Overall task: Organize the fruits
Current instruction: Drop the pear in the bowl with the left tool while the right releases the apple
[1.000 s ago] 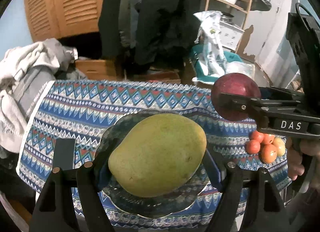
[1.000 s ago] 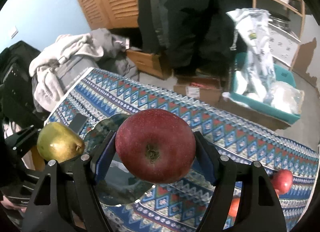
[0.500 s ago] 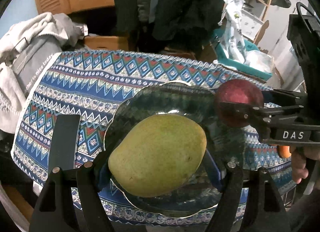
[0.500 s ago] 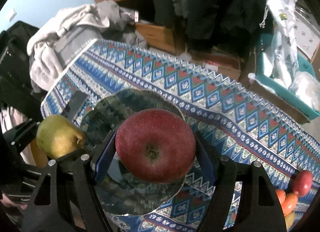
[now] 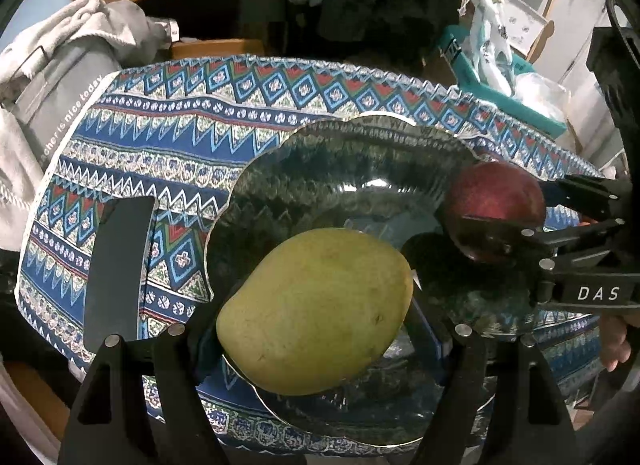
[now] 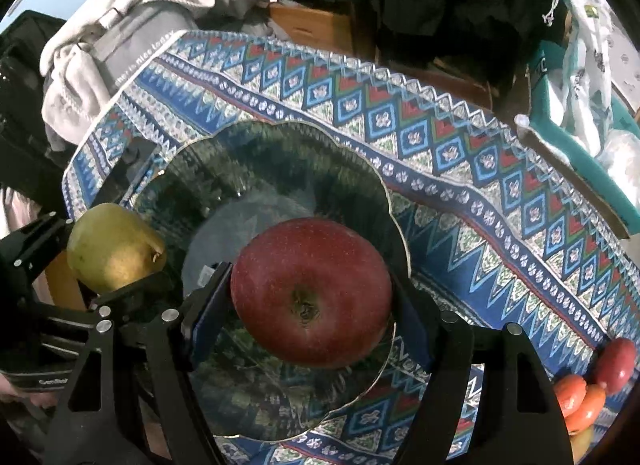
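Observation:
My left gripper (image 5: 316,319) is shut on a yellow-green mango (image 5: 316,305), held just above the near part of a dark glass plate (image 5: 340,153) with a scalloped rim. My right gripper (image 6: 310,301) is shut on a dark red apple (image 6: 310,289) over the same glass plate (image 6: 280,153). In the left wrist view the apple (image 5: 494,205) and the right gripper come in from the right over the plate's right side. In the right wrist view the mango (image 6: 114,249) shows at the left in the left gripper. The plate's bottom is bare.
The plate lies on a blue patterned tablecloth (image 5: 180,133). A flat black object (image 5: 116,265) lies on the cloth left of the plate. Several small red and orange fruits (image 6: 592,389) sit at the table's right end. Clothes (image 5: 60,49), boxes and a teal bin stand beyond.
Both grippers have come down toward the plate with their fruit still gripped. The plate now looks larger, and the apple and mango hang closer over it.

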